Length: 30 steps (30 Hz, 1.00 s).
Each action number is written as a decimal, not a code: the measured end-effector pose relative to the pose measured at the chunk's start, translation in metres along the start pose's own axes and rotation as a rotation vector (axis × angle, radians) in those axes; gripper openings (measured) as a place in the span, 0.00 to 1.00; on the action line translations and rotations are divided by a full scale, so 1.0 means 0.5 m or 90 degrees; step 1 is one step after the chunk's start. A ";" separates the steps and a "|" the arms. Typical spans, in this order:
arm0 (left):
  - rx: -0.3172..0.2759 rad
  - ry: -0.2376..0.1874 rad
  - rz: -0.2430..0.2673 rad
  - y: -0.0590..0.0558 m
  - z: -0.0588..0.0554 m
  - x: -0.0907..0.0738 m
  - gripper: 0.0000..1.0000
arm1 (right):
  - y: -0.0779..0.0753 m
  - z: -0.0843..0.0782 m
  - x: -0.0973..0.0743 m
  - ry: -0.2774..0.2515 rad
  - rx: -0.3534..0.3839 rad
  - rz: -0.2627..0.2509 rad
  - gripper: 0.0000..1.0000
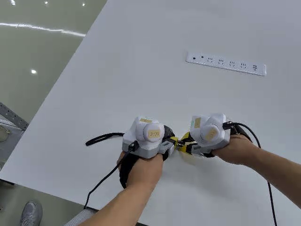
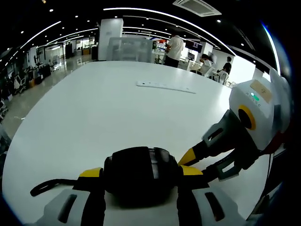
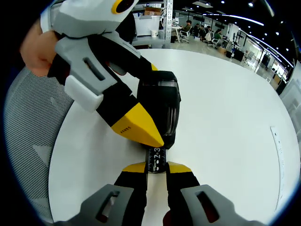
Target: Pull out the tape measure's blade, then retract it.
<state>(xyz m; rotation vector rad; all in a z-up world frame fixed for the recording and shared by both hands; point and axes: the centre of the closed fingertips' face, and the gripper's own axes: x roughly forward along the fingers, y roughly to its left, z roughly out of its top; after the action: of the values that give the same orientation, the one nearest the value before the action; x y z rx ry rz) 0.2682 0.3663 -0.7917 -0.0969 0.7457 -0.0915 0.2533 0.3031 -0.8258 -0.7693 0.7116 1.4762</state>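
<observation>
- The tape (image 2: 141,176) is clamped across its black body by the left gripper (image 2: 141,170); its lower part is hidden behind the fingers.
- A short run of blade (image 3: 155,159) is pinched at 6 o'clock of the body between the right gripper's (image 3: 156,168) closed fingers; the hook cannot be made out.
- In the head view, the tape is largely hidden between the grippers, near the table's (image 1: 141,70) 6 o'clock edge.
- A strap (image 1: 101,138) is trailed toward 9 o'clock; a power strip (image 1: 225,63) is seen at 1 o'clock.
</observation>
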 end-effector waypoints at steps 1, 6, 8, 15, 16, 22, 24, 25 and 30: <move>0.002 0.000 0.001 0.000 0.000 0.000 0.57 | 0.000 0.001 0.000 -0.001 0.001 0.000 0.12; 0.011 -0.004 -0.003 0.000 0.001 -0.002 0.57 | -0.001 0.005 0.003 -0.005 0.001 0.002 0.12; 0.012 -0.004 -0.005 0.001 0.002 -0.002 0.57 | -0.001 0.007 0.005 -0.005 -0.002 0.002 0.12; 0.011 -0.005 -0.007 0.001 0.002 -0.003 0.56 | -0.002 0.016 0.009 -0.005 0.000 0.002 0.12; 0.011 -0.005 -0.007 0.001 0.002 -0.003 0.56 | -0.003 0.016 0.009 -0.005 0.000 0.002 0.12; 0.009 -0.004 -0.010 0.002 0.002 -0.003 0.56 | -0.003 0.023 0.014 -0.001 -0.004 0.003 0.12; 0.008 -0.003 -0.010 0.002 0.002 -0.003 0.56 | -0.004 0.024 0.016 -0.001 -0.004 0.003 0.12; 0.008 -0.003 -0.010 0.002 0.002 -0.003 0.56 | -0.004 0.025 0.017 0.000 -0.004 0.004 0.12; 0.005 -0.004 -0.012 0.003 0.002 -0.004 0.56 | -0.004 0.027 0.021 0.005 -0.003 0.003 0.12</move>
<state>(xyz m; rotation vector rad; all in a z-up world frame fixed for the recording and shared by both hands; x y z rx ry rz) 0.2677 0.3680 -0.7898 -0.0976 0.7387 -0.1122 0.2543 0.3204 -0.8262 -0.7781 0.7152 1.4802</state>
